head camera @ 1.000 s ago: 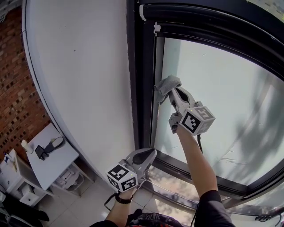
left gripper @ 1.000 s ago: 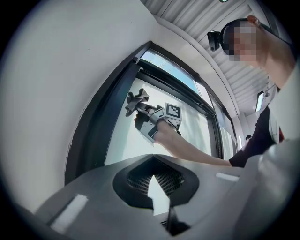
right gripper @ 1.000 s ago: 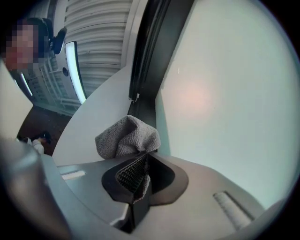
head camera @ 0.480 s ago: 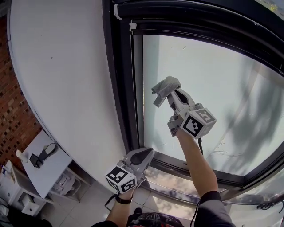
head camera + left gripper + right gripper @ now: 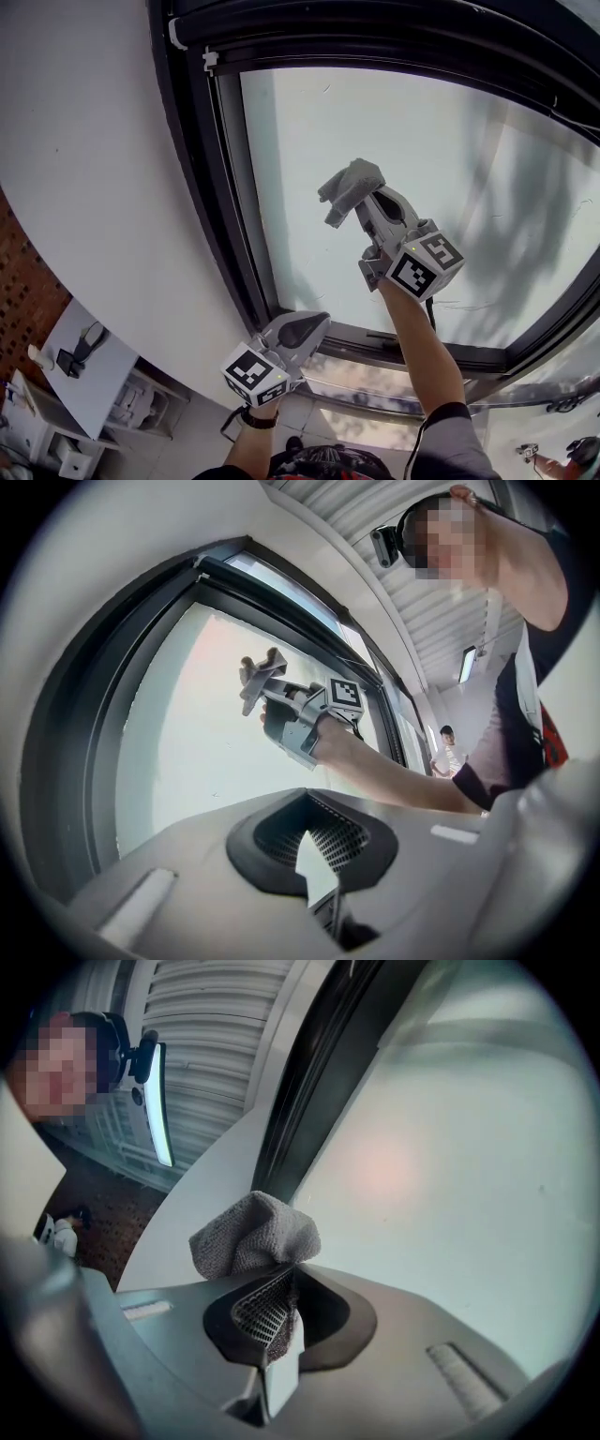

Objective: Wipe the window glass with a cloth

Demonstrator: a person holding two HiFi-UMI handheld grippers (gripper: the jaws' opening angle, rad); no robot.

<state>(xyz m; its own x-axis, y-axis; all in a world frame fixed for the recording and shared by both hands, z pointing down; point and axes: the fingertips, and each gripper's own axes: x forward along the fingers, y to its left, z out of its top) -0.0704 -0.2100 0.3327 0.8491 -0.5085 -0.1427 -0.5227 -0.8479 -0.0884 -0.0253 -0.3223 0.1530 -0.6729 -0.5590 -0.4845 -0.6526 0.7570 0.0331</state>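
A grey cloth (image 5: 349, 187) is bunched at the tip of my right gripper (image 5: 367, 204), which is shut on it and held up against the frosted window glass (image 5: 450, 150). In the right gripper view the cloth (image 5: 253, 1234) bulges out past the jaws, with the glass (image 5: 450, 1176) close behind it. My left gripper (image 5: 302, 330) hangs low beside the bottom of the dark window frame (image 5: 234, 234), shut with nothing in it. From the left gripper view I see the right gripper (image 5: 281, 705) and the cloth (image 5: 255, 675) raised before the pane.
A white wall (image 5: 94, 169) runs left of the frame. Far below at left stand a white table (image 5: 75, 366) and shelves. A second person (image 5: 448, 752) stands in the background of the left gripper view. The sill (image 5: 394, 370) lies under the pane.
The right gripper and the cloth have moved rightward across the pane, away from the left frame edge. The left gripper has kept its place low by the frame.
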